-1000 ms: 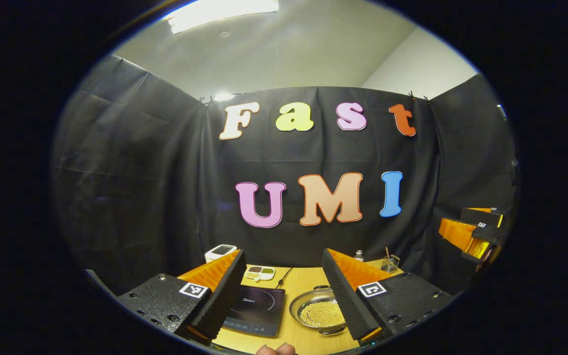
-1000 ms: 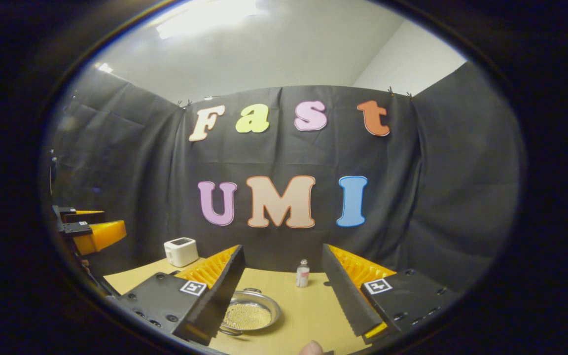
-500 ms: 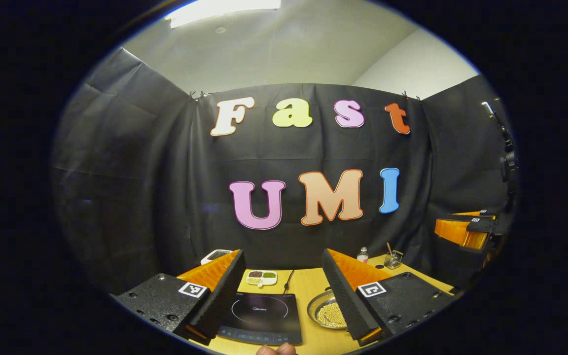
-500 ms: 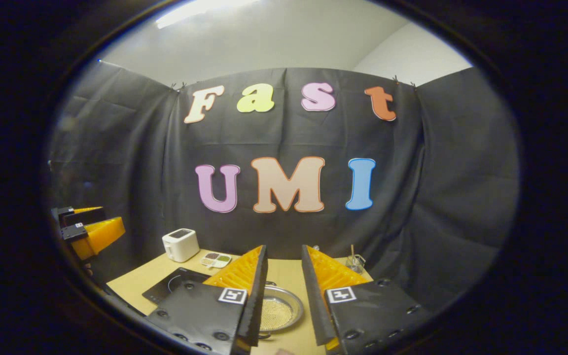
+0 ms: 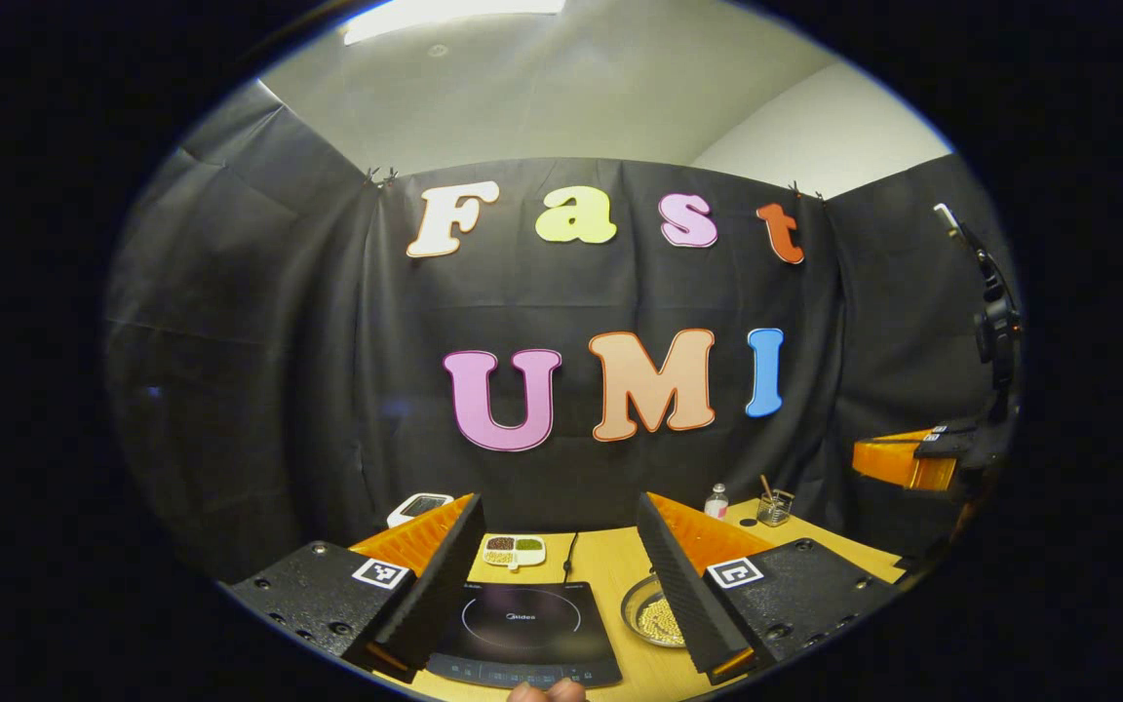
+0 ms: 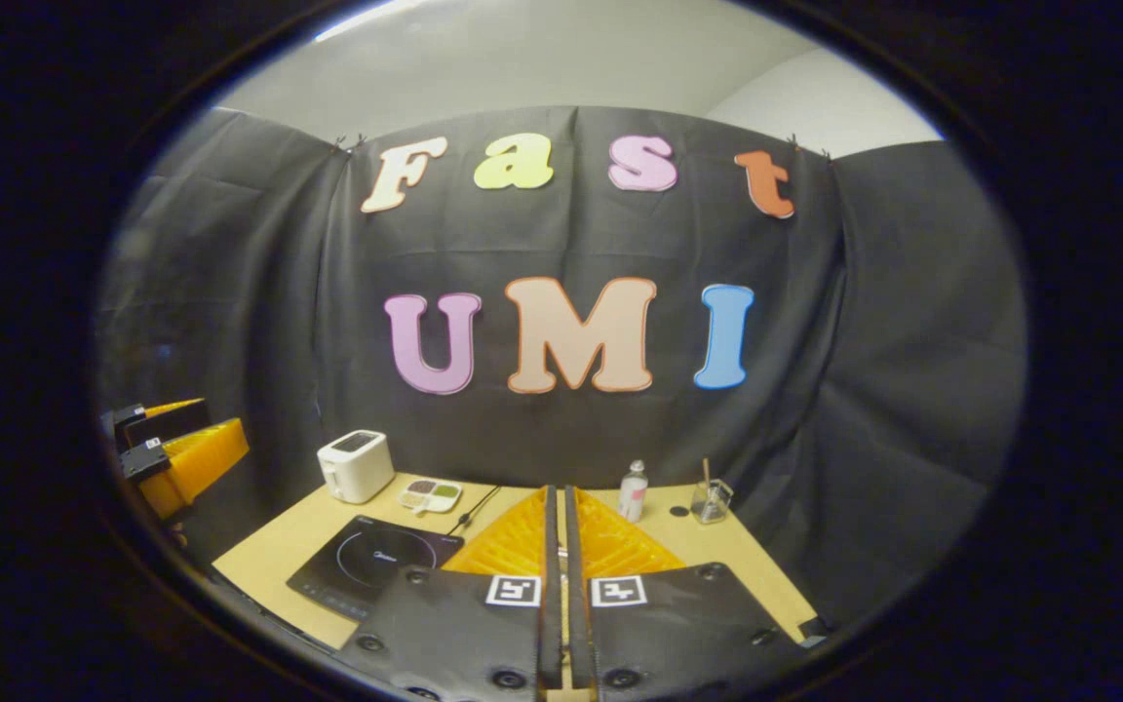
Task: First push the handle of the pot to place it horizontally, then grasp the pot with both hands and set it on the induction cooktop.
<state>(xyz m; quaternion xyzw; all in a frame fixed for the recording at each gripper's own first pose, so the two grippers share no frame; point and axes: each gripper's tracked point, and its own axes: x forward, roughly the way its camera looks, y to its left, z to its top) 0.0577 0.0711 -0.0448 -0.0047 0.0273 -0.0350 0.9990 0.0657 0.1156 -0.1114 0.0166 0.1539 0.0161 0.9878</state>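
A shallow steel pot [image 5: 652,616] with small yellow beads in it sits on the wooden table [image 5: 610,570], partly behind one finger of my left gripper [image 5: 557,507]. That gripper is open and holds nothing. Between its fingers lies the black induction cooktop [image 5: 522,632], left of the pot. My right gripper [image 6: 555,495] is shut with nothing in it, and its fingers hide the pot in the right gripper view. There the cooktop [image 6: 371,565] lies to the left. Each gripper also shows off to the side in the other's view: the right gripper [image 5: 898,458] and the left gripper [image 6: 201,439].
At the back of the table stand a white toaster [image 6: 355,466], a small divided dish [image 6: 430,495], a little bottle [image 6: 632,490] and a glass with a stick [image 6: 710,500]. A black cord [image 6: 472,507] runs from the cooktop to the wall.
My right gripper has gone from wide open to shut, and its fingers now cover the pot. My left gripper has swung left, so the cooktop sits between its fingers.
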